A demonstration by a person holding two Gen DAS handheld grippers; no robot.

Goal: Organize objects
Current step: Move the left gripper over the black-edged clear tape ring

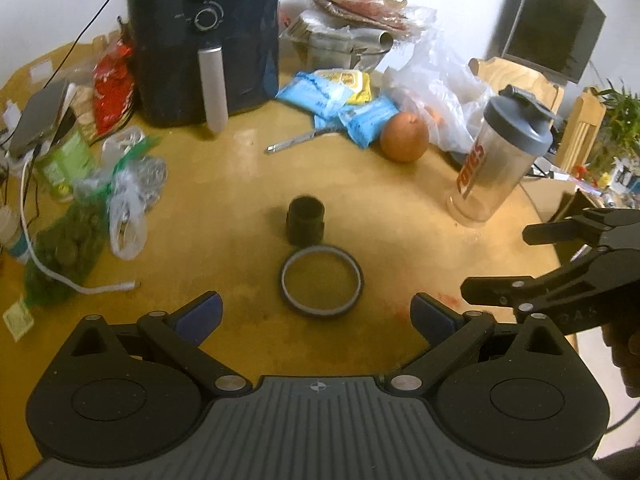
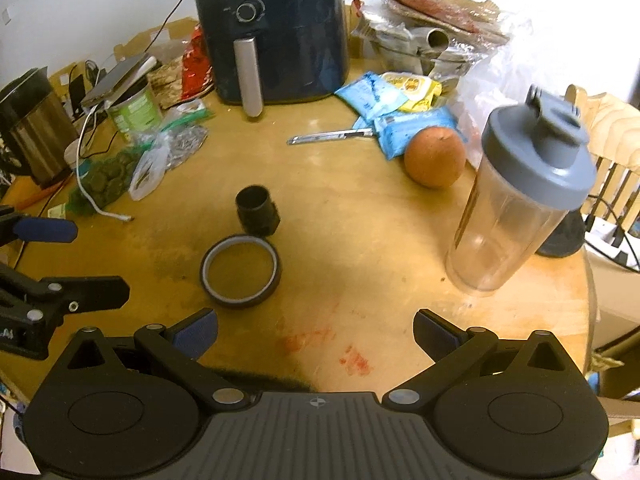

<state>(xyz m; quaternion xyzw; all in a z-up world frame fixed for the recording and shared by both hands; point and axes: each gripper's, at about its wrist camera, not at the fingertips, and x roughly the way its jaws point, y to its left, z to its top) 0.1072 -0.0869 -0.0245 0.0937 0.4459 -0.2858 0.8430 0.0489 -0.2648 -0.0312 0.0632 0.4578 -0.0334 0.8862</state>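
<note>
A dark roll of tape (image 1: 322, 280) lies flat on the wooden table (image 1: 240, 184), with a small black cylinder (image 1: 305, 221) standing just behind it. My left gripper (image 1: 316, 316) is open and empty, hovering just in front of the tape roll. My right gripper (image 2: 316, 330) is open and empty, to the right of the tape roll (image 2: 240, 272) and the cylinder (image 2: 257, 216). A clear shaker bottle (image 2: 516, 196) with a grey lid stands at the right. An orange (image 2: 435, 157) sits behind it. The right gripper also shows at the right edge of the left wrist view (image 1: 560, 264).
A dark air fryer (image 1: 204, 40) stands at the back. Blue and yellow snack packets (image 1: 340, 100), a metal pen-like tool (image 1: 298, 141), plastic bags (image 1: 436, 84) and a green net bag with a white cable (image 1: 60, 248) crowd the back and left. A steel kettle (image 2: 32, 132) stands far left.
</note>
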